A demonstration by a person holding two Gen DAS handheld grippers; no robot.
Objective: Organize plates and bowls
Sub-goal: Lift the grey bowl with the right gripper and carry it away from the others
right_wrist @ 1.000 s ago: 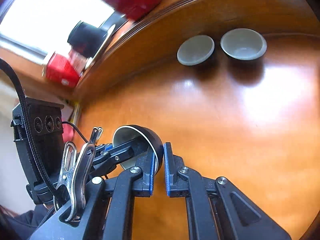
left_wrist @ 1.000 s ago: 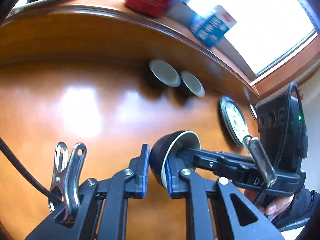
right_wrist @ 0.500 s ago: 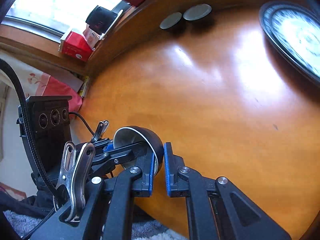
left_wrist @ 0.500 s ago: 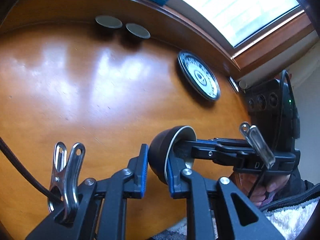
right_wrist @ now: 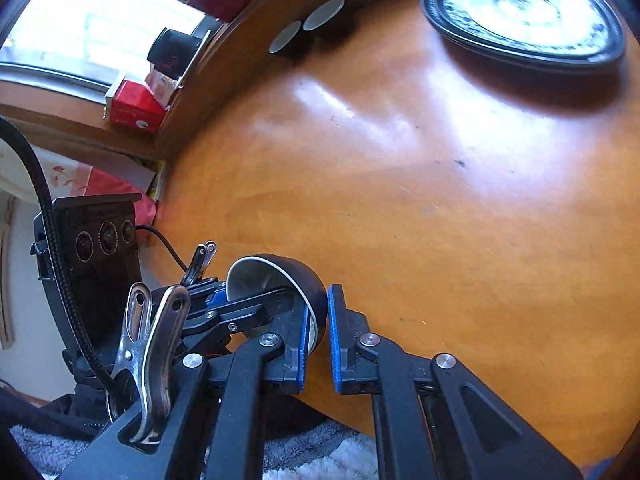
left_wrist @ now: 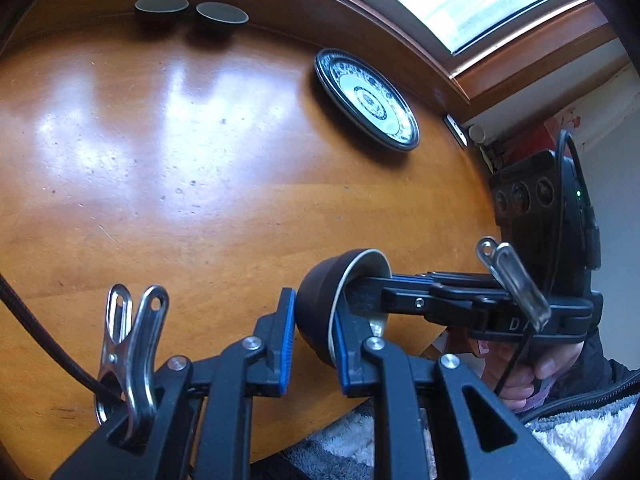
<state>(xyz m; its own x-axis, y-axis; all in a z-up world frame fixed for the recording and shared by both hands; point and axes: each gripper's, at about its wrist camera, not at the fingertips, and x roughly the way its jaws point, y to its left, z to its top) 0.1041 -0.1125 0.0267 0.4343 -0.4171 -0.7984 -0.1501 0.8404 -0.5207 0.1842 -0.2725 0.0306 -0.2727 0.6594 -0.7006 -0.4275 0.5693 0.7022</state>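
Round wooden table (left_wrist: 168, 184) carries the patterned plate (left_wrist: 366, 100) and two small bowls (left_wrist: 192, 8) at its far edge, while left gripper (left_wrist: 312, 334) and right gripper (right_wrist: 318, 330) each pinch the dark bowl's (left_wrist: 320, 304) rim over the near edge.

A round wooden counter (left_wrist: 168, 184), glossy orange-brown with a raised darker rim, carries the things. Daylight from the window lies on it in pale patches, and small dark specks dot the wood. Two small dark bowls with pale grey insides (left_wrist: 161, 4) (left_wrist: 221, 13) stand just beside each other by the far rim. Well apart from them, near the rim, lies a blue-and-white patterned plate (left_wrist: 366, 99) with a dark edge.
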